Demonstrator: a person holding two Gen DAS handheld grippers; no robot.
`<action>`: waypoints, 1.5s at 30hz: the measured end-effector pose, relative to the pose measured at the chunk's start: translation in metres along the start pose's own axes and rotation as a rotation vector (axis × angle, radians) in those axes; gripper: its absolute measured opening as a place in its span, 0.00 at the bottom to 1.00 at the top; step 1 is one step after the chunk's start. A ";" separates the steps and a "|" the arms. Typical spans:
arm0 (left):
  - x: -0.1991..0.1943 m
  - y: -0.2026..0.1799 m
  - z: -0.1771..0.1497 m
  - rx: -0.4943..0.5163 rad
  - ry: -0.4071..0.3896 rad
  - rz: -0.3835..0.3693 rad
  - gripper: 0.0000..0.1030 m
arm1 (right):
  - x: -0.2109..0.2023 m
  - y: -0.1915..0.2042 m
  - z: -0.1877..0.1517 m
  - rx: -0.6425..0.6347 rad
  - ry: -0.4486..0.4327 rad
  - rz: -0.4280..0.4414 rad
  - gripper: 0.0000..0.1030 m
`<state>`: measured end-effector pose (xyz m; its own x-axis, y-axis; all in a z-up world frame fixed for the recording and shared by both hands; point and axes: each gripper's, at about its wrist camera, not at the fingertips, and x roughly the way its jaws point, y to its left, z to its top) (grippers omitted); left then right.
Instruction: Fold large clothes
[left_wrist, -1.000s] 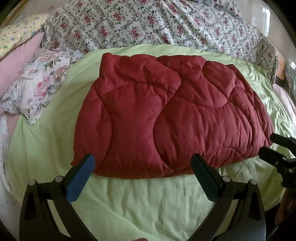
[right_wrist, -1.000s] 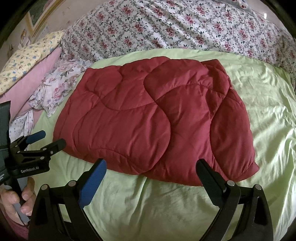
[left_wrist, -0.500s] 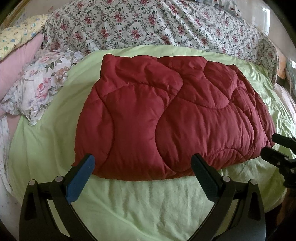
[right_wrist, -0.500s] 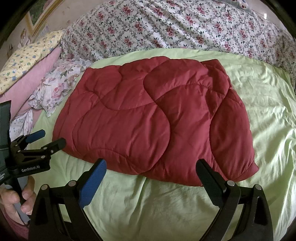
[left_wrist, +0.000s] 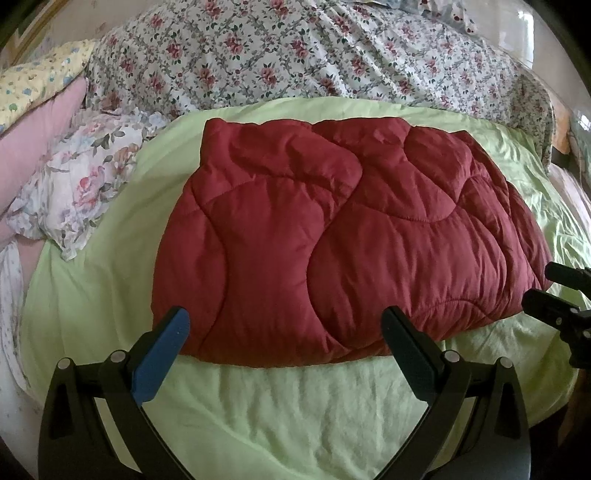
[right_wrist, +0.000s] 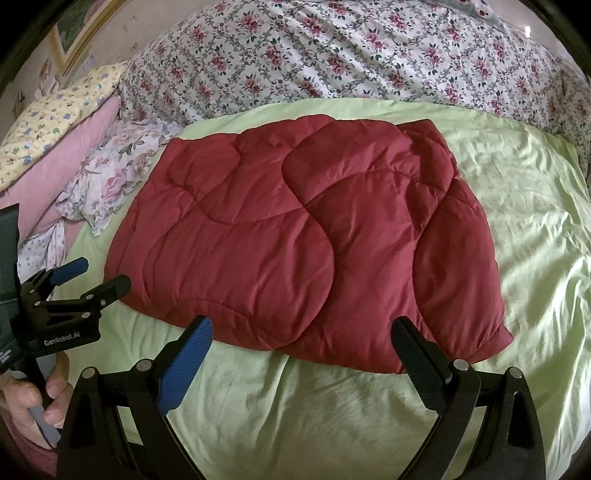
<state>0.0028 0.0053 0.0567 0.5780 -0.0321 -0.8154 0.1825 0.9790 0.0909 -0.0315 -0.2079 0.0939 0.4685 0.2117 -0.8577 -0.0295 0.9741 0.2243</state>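
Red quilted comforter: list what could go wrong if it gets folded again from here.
The red comforter is puffy and already layered; a claw may pinch only the top layer, so the fold could slide open.

Both the left claw and right claw hang open, short of its near edge, so a grab could catch the wrinkled green sheet too.

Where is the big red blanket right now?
The red blanket lies folded in the middle of the green sheet in both wrist views, just beyond both open grippers, with the flowery pillow to its left.
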 end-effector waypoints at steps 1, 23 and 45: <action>0.000 0.000 0.000 0.000 0.000 0.000 1.00 | 0.000 0.000 0.000 0.001 0.000 0.000 0.95; 0.000 0.001 0.001 -0.001 0.001 0.000 1.00 | -0.001 -0.003 0.001 0.004 -0.001 -0.001 0.95; 0.005 0.004 0.008 -0.015 0.004 0.002 1.00 | -0.001 -0.008 0.004 0.028 -0.007 -0.003 0.95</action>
<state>0.0125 0.0079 0.0574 0.5754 -0.0295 -0.8173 0.1692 0.9820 0.0837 -0.0283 -0.2159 0.0953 0.4747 0.2079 -0.8553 -0.0033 0.9721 0.2344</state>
